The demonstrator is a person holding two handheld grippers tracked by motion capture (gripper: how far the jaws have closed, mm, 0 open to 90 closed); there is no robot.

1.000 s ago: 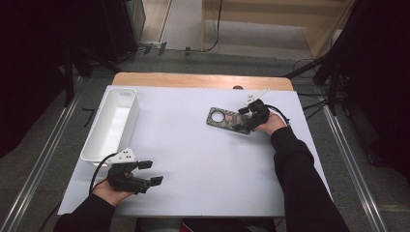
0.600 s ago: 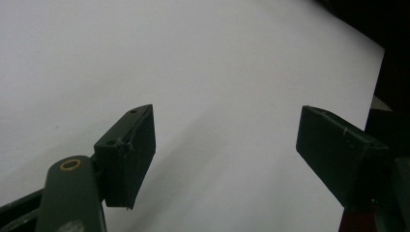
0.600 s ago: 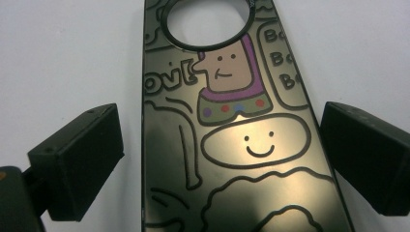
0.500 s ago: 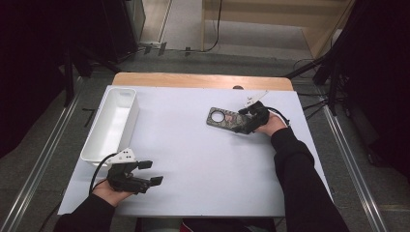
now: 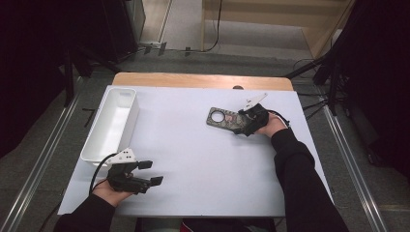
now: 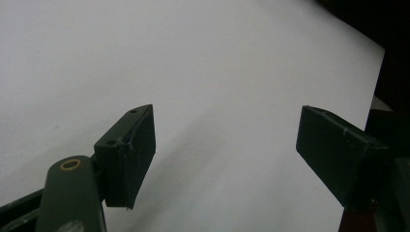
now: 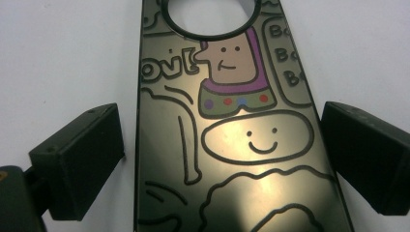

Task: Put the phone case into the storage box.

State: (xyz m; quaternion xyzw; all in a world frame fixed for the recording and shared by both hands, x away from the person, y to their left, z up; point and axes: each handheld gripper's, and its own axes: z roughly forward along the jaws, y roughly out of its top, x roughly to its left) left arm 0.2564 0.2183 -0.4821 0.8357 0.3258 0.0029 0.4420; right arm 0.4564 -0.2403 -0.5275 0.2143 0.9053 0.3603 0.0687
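A dark, glossy door hanger (image 5: 220,117) with cartoon drawings and a round hole lies flat on the white sheet (image 5: 193,164), right of centre. My right gripper (image 5: 240,124) is open and straddles its near end. In the right gripper view the hanger (image 7: 232,159) lies between the two jaws of the right gripper (image 7: 222,133), with a thin gap on each side. My left gripper (image 5: 151,173) rests at the front left of the sheet, open. In the left gripper view the left gripper (image 6: 227,140) has only bare white sheet between its jaws.
A long white tray (image 5: 113,123) stands along the left edge of the sheet and looks empty. A wooden table edge (image 5: 203,79) shows behind the sheet. Dark stands and cables ring the table on the floor.
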